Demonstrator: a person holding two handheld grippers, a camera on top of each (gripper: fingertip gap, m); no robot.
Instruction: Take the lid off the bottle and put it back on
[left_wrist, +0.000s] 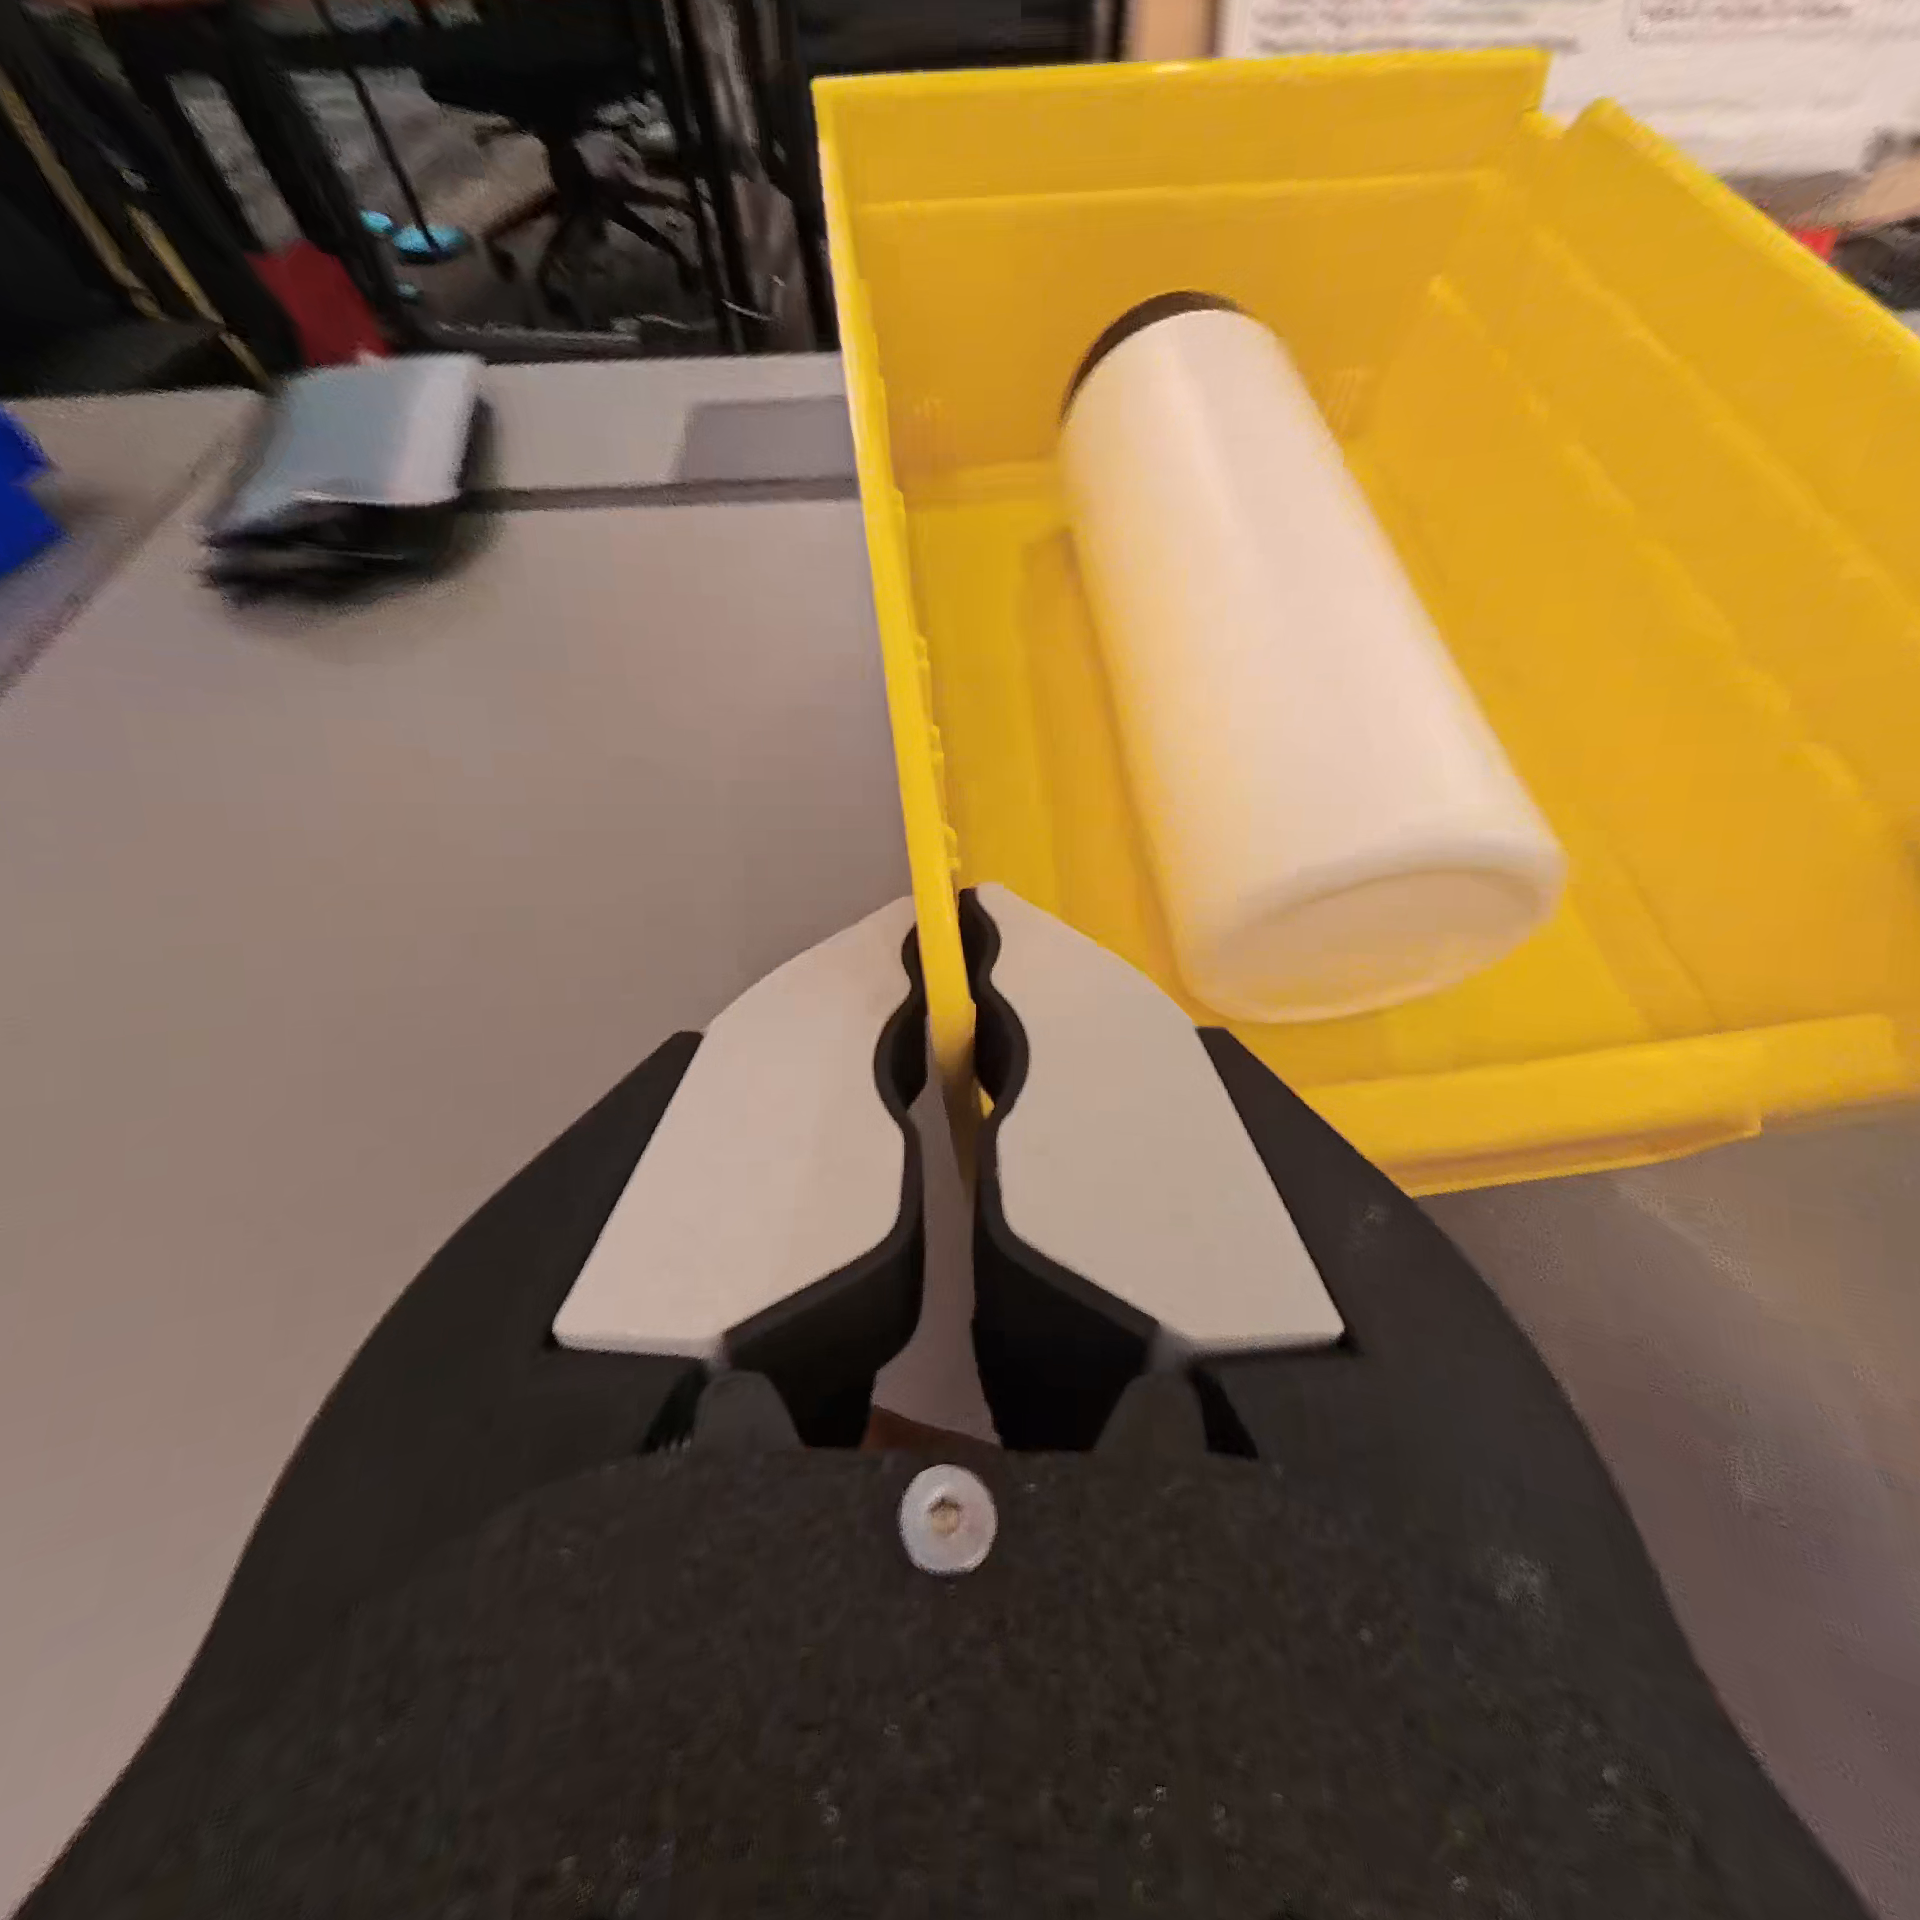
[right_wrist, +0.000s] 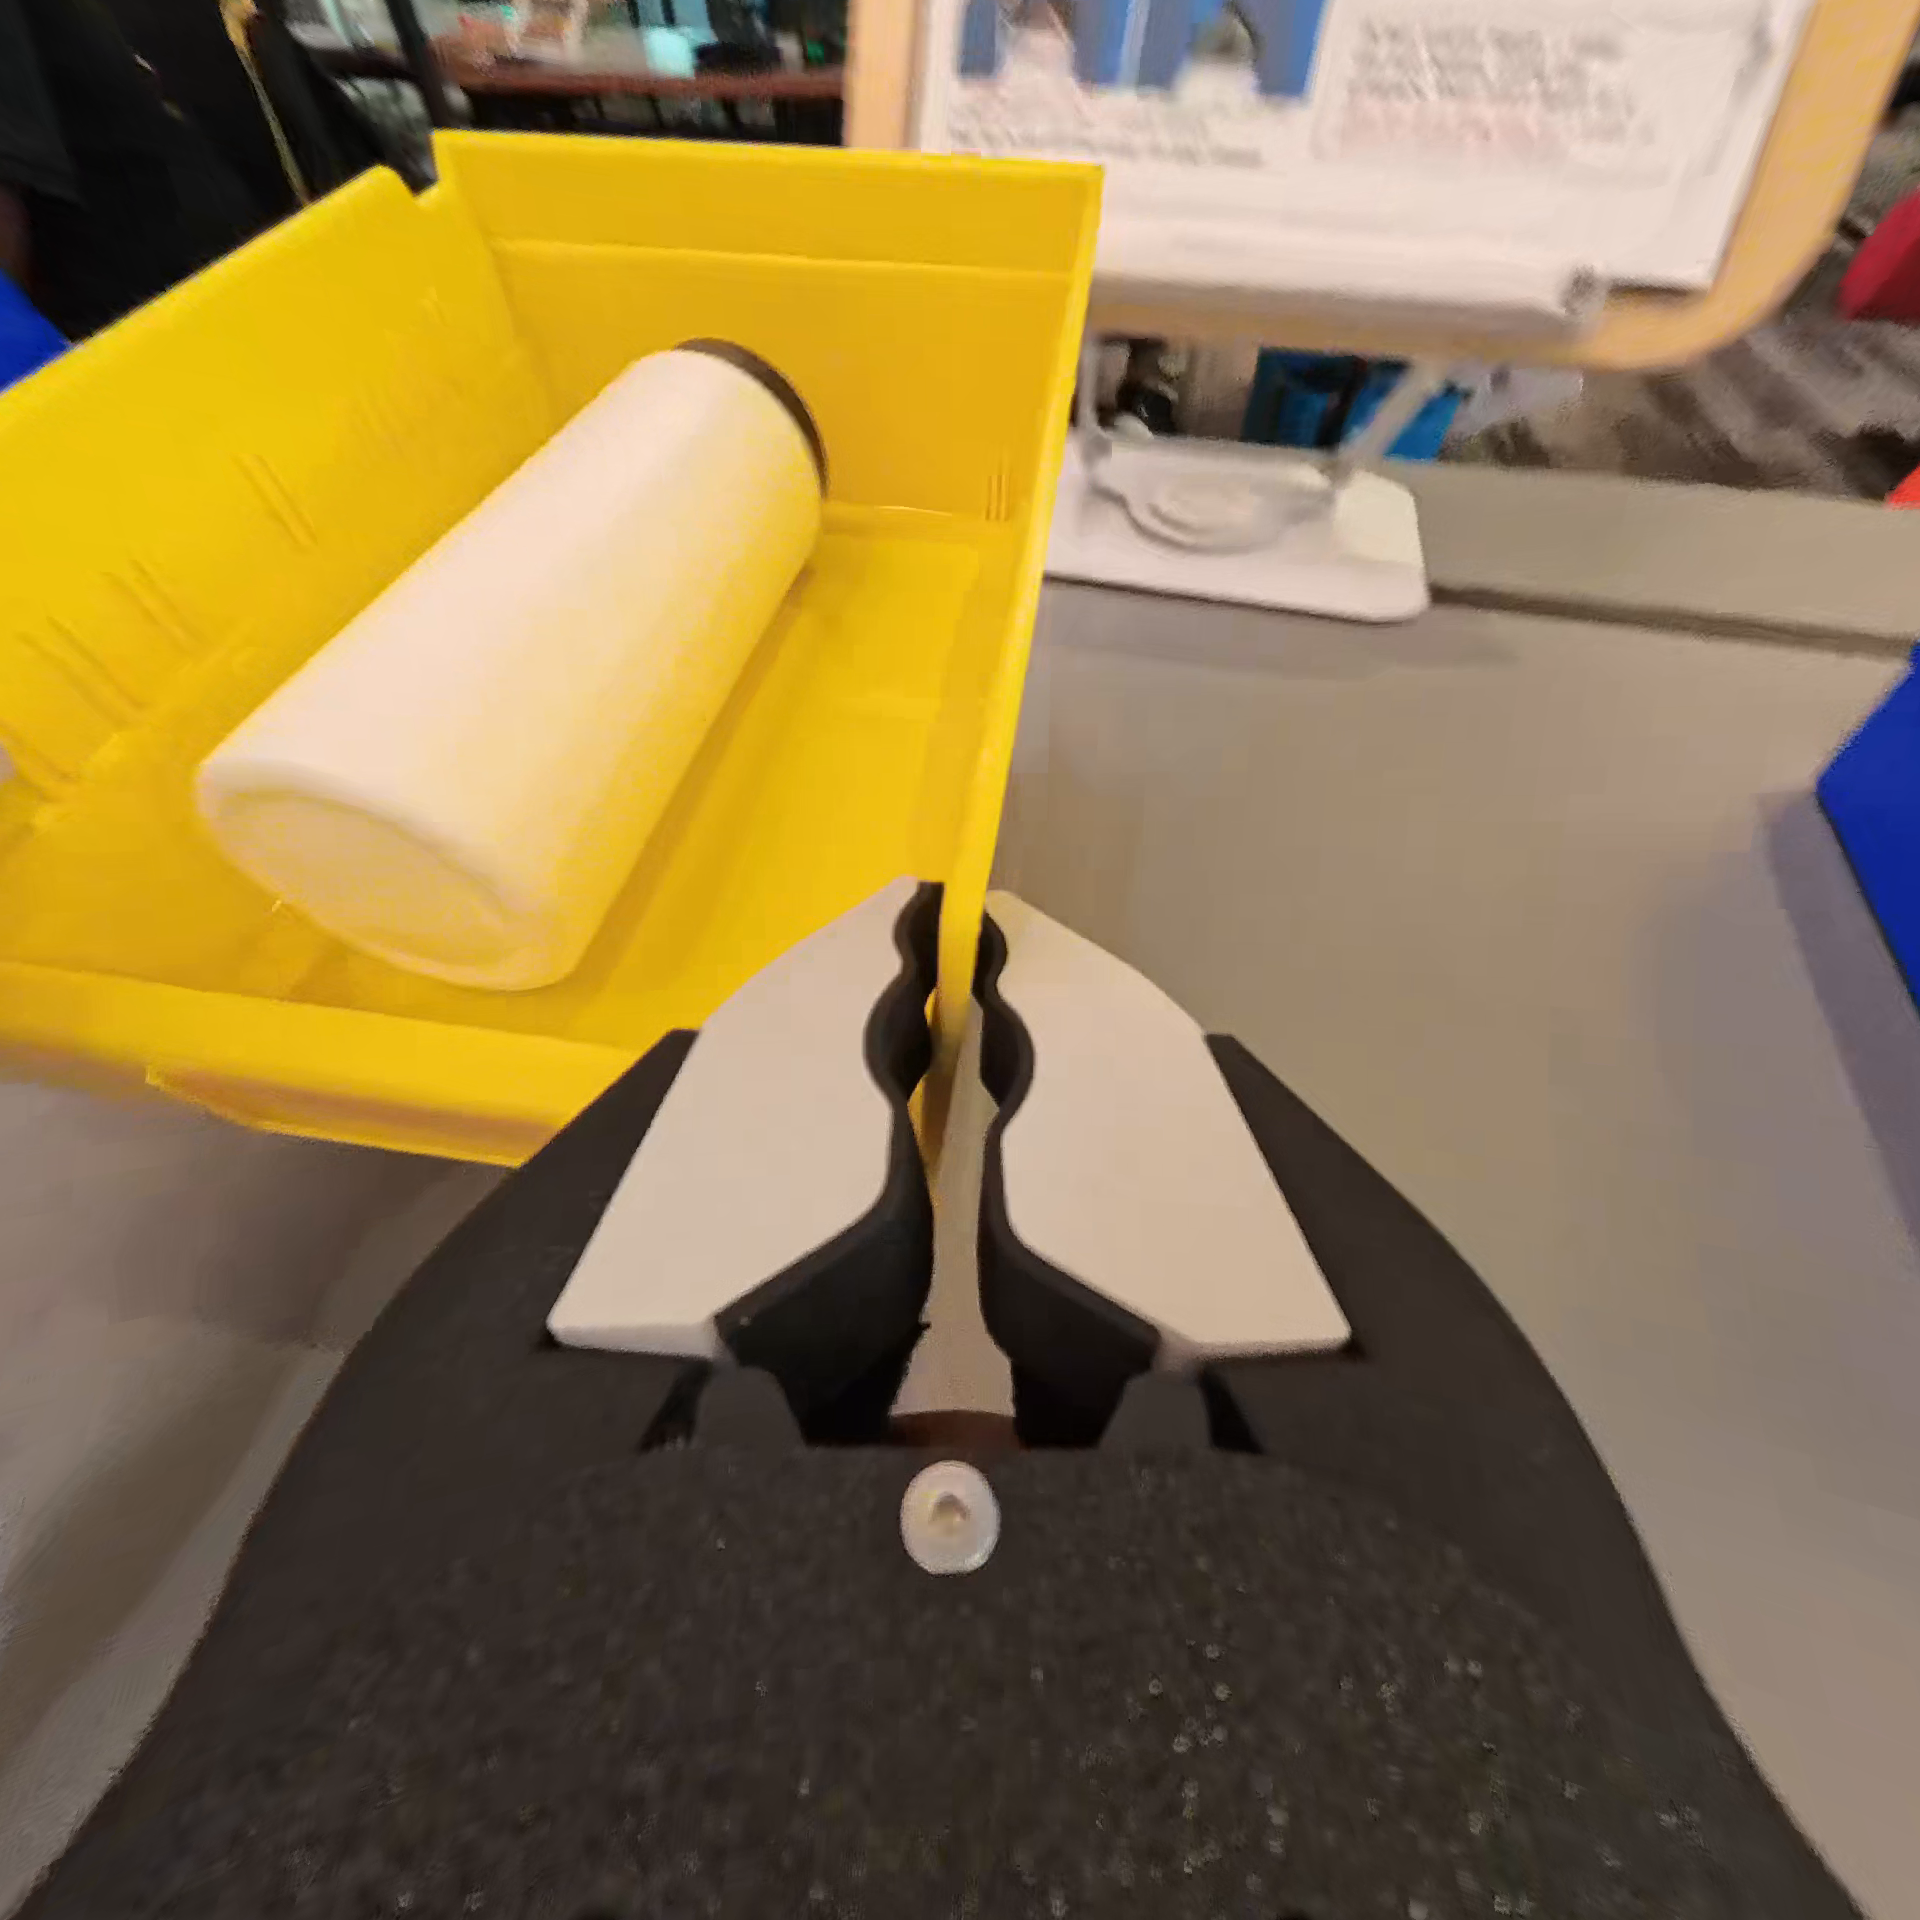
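Both grippers, left gripper (left_wrist: 943, 935) and right gripper (right_wrist: 951, 925), jaws clamped on yellow bin (left_wrist: 1143, 260) walls; bottle (left_wrist: 1278, 665) lying inside, black lid (left_wrist: 1153, 312) on, unscrewing not started

The bottle (left_wrist: 1288, 665) hides most of its dark lid (left_wrist: 1164, 312).
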